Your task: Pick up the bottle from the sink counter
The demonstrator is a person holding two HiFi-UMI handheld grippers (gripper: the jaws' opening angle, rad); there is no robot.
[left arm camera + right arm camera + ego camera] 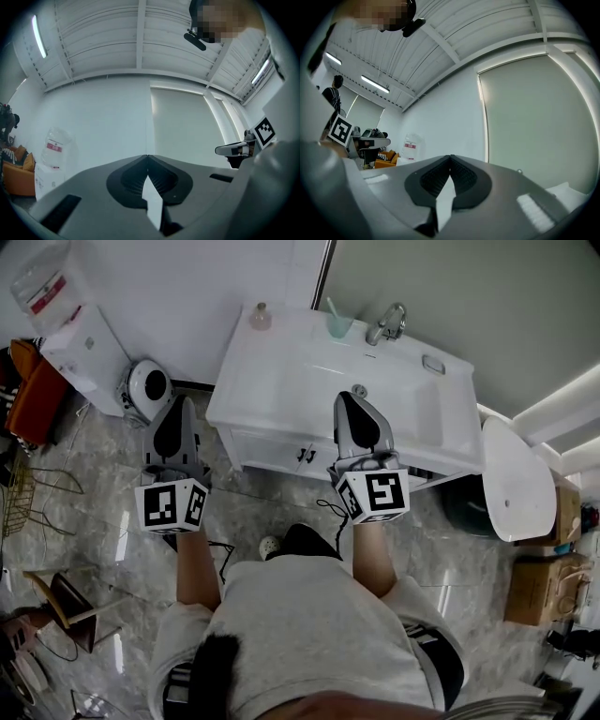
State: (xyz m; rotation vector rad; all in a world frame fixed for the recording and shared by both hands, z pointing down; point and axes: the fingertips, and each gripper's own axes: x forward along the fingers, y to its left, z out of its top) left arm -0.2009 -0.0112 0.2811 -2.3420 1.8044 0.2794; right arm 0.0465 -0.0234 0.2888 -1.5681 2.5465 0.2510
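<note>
Left gripper (177, 403) and right gripper (349, 397) both have their jaws pressed together, empty, held apart from the sink counter (281, 381). Only the head view shows the bottle (261, 317), upright with its neck up, at the counter's back left corner. Both gripper views face wall (93, 117) and ceiling (103, 42).

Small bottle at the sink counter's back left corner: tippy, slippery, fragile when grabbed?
The bottle looks small and squat, so probably light and fairly stable. Its body seems rounded, so a grip might slide off. It stands close to the corner of the sink counter, so a sideways push could send it over the edge. Material: too small to tell.
</note>
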